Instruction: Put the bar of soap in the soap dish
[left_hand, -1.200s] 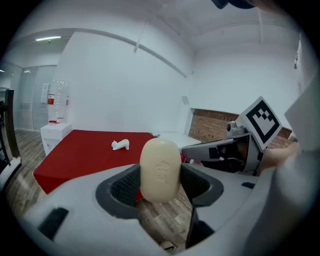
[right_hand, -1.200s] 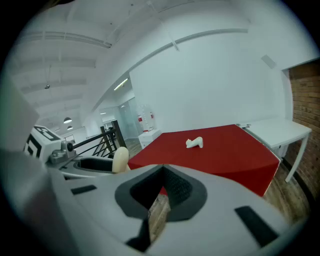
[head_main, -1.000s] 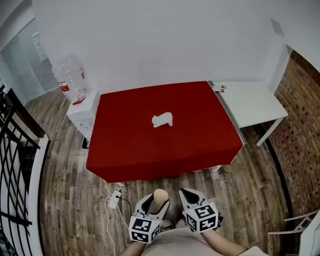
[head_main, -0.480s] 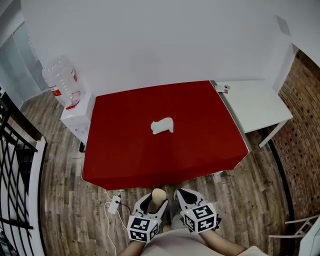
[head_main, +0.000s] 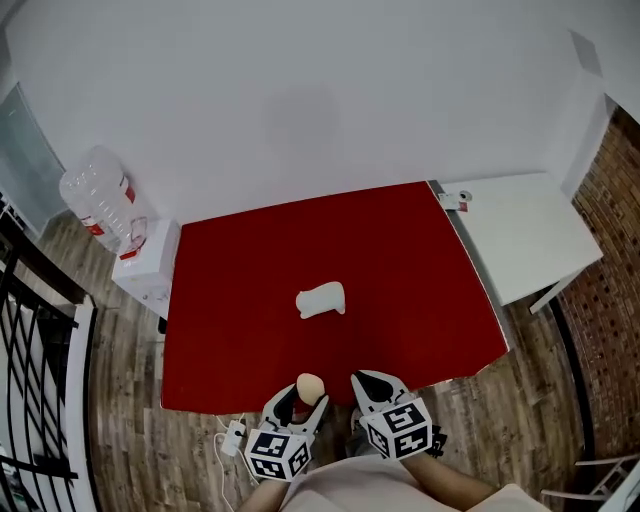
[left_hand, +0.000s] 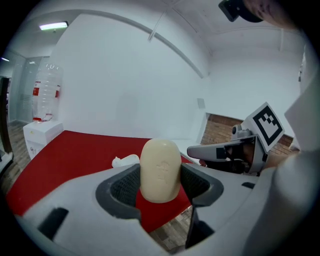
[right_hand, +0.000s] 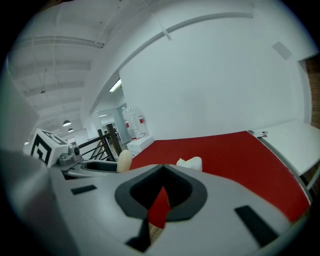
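The bar of soap (left_hand: 160, 170) is cream-coloured and rounded, and we see it standing upright between the two dark pads of the left gripper (left_hand: 160, 186). The jaws are closed against its sides, and its upper half rises clear above them. In the head view the bar of soap (head_main: 310, 384) sits at the tip of the left gripper (head_main: 302, 399), just at the near edge of the red table (head_main: 240, 300).

The soap dish (head_main: 321, 299) is a small white piece lying near the middle of the red cloth, well apart from the soap and farther from us. We find it again beyond the soap in the left gripper view (left_hand: 126, 160), and in the right gripper view (right_hand: 190, 163).

The right gripper (head_main: 375, 384) is just beside the left one, also at the table's near edge. In its own view the right gripper (right_hand: 162, 171) has its jaws brought together at the tips, with only a thin slit of red cloth showing between the pads and nothing held. The soap (right_hand: 124, 161) shows at the left of that view.

Each gripper carries a marker cube (head_main: 272, 455).

A white side table (head_main: 525, 230) touches the red table's right end. At the far left, a large clear water bottle (head_main: 95, 195) stands beside a low white cabinet (head_main: 145, 262) on the wooden floor (head_main: 120, 400).
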